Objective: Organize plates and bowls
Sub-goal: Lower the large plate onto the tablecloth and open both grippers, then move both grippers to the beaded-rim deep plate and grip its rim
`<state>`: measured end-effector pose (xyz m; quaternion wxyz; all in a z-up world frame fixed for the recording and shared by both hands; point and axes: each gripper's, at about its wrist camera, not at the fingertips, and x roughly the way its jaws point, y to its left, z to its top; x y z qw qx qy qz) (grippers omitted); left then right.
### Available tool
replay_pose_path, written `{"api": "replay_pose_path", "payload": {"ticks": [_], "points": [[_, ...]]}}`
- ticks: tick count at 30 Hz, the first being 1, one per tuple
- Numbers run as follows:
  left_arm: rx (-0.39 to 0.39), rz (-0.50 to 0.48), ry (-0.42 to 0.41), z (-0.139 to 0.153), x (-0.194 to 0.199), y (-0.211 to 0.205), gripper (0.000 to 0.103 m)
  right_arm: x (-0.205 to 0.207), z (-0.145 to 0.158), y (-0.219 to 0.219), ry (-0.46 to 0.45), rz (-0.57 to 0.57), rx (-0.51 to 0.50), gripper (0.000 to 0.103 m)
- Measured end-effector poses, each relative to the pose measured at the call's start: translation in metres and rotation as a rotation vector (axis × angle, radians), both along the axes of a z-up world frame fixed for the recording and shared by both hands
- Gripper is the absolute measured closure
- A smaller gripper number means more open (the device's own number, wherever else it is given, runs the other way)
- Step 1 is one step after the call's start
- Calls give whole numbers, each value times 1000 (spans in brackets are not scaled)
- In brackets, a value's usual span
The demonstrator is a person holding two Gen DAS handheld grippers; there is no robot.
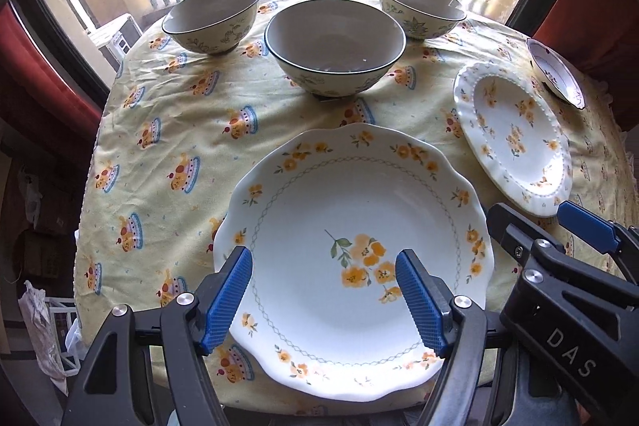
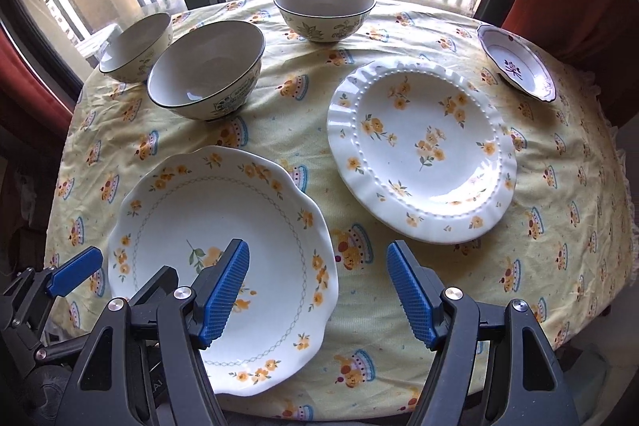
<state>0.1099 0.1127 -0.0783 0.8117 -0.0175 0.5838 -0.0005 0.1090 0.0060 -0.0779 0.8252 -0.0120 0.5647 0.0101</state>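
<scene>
Yellow tablecloth is carrying three bowls behind a scalloped plate; left gripper and right gripper are hovering open, holding nothing.

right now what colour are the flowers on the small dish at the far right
Dark purple, on the small dish; clearest in the right wrist view.

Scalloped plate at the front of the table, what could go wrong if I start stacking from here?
1. The scalloped plate seems to reach the table's near edge; a nudge from the open left gripper might tip it off.
2. The small dish sits near the far right edge, an awkward reach.
3. The wrinkled tablecloth may drag and shift the three bowls.
</scene>
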Motion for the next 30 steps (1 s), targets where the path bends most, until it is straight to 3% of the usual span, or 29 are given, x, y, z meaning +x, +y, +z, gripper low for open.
{"api": "replay_pose_path", "payload": {"ticks": [18, 30], "points": [[2, -40, -72, 18, 24, -80, 28, 16, 16, -78, -60, -33, 26, 28], [-9, -19, -38, 7, 62, -128, 21, 49, 16, -134, -68, -48, 43, 28]]}}
